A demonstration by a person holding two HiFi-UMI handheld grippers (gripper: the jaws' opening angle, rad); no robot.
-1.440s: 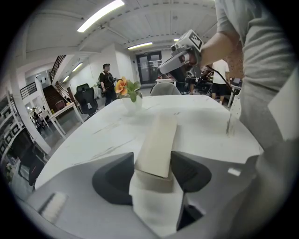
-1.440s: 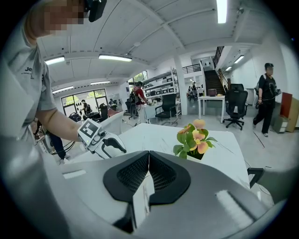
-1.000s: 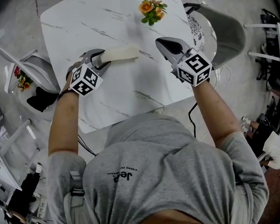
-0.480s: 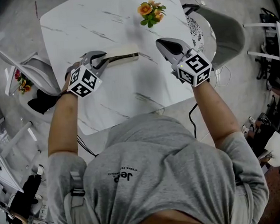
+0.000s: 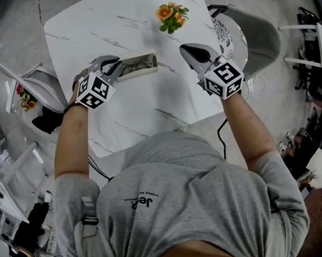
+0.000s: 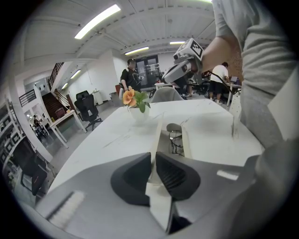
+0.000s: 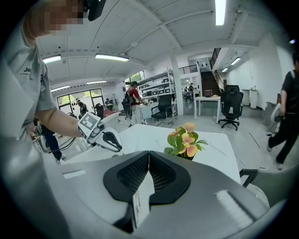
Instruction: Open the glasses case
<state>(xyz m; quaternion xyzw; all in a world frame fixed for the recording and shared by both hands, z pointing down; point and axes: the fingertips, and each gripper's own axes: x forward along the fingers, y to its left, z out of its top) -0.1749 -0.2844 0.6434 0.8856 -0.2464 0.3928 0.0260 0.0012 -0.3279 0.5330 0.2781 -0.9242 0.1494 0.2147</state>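
While your left hand-held gripper (image 6: pixel 153 161) is the nearer one, plan any further opening from it. The glasses case (image 5: pixel 139 65) lies on the bench (image 5: pixel 149 107) directly ahead of its tips, with the long axis running away from you toward the right hand-held gripper (image 5: pixel 191 51). The left jaws have just been closing, and the thin cream lid (image 6: pixel 157 133) is pinched between them at the case's near end. The lid stands raised and the glasses (image 6: pixel 175 139) show in the tray, so the case reads as open. Your left forearm reaches forward with the tool pitched steeply down. The right tool hovers well apart from the far end, jaws together on nothing, pitched more shallowly.
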